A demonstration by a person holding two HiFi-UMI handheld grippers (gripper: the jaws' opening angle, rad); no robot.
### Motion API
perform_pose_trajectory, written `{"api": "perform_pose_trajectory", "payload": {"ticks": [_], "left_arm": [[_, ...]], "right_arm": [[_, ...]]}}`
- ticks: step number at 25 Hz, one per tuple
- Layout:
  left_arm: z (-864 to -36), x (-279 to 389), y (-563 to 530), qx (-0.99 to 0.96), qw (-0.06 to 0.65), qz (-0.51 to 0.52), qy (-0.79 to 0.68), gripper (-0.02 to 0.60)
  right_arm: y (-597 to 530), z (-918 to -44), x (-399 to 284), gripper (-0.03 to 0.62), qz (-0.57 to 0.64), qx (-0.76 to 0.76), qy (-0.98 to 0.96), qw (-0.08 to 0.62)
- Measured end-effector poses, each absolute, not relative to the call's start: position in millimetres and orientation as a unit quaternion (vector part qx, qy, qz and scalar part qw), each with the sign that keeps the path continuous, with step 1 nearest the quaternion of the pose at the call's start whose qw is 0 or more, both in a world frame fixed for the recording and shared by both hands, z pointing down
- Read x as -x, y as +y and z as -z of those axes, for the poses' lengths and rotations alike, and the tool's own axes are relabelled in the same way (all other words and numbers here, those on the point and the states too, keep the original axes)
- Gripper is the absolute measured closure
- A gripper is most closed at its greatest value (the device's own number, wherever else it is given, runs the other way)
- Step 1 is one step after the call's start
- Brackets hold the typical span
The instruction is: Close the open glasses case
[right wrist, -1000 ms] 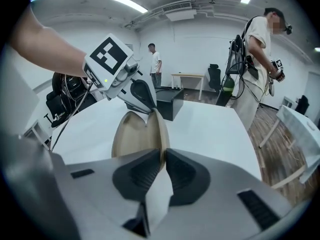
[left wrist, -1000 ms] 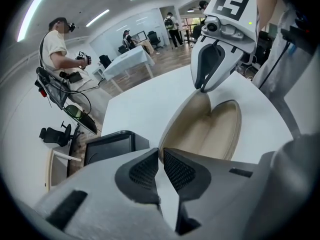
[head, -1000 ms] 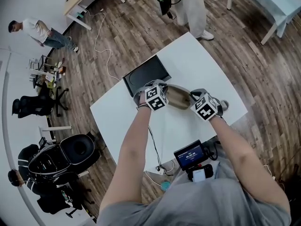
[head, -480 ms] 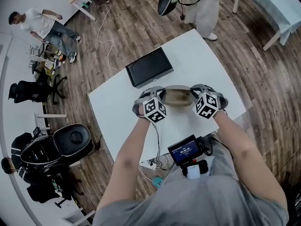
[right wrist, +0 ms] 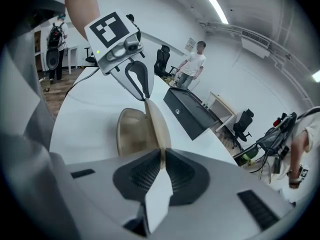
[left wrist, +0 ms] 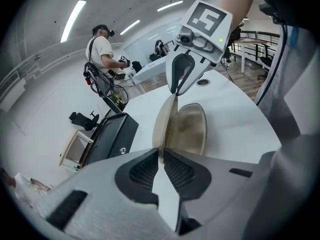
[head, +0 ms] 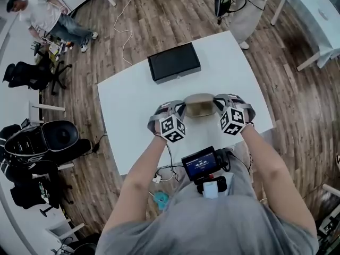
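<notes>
The glasses case (head: 200,105) lies on the surface (head: 133,105), its long axis running between the left gripper (head: 179,108) and the right gripper (head: 219,104). Each gripper's jaws are pinched onto one end of the upright lid (left wrist: 162,129). The tray (left wrist: 192,126), on the person's side, shows nothing inside.
</notes>
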State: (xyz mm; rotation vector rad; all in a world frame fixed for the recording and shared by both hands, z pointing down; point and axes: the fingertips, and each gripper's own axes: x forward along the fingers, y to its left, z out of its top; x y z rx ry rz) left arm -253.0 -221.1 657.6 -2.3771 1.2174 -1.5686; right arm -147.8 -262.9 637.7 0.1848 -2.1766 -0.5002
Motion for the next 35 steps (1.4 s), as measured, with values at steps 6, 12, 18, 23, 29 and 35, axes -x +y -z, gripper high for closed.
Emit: {"api": "perform_pose_trajectory", "payload": {"ticks": [6, 12, 18, 23, 29, 35], "left_arm": [[-660, 242, -212, 0.759, 0.04, 0.522, 0.386, 0.535], [-674, 237, -195, 0.75, 0.067, 0.553, 0.356, 0.535], [-688, 234, -188, 0.743, 0.063, 0.579, 0.329, 0.535], [-704, 231, -180, 0.735, 0.062, 0.605, 0.301, 0.535], [-718, 231, -172, 0.722, 0.052, 0.629, 0.283, 0.535], [-721, 232, -171, 0.72, 0.048, 0.633, 0.281, 0.535]], "right_arm": [[-253, -641, 138, 0.543, 0.229, -0.055, -0.865, 0.444], [-235, -657, 132, 0.543, 0.254, -0.03, -0.85, 0.46], [-229, -672, 130, 0.542, 0.26, -0.01, -0.837, 0.481], [-220, -685, 127, 0.543, 0.257, 0.011, -0.828, 0.498], [-214, -701, 124, 0.543, 0.245, 0.027, -0.819, 0.518], [-215, -701, 126, 0.543, 0.236, 0.019, -0.82, 0.521]]}}
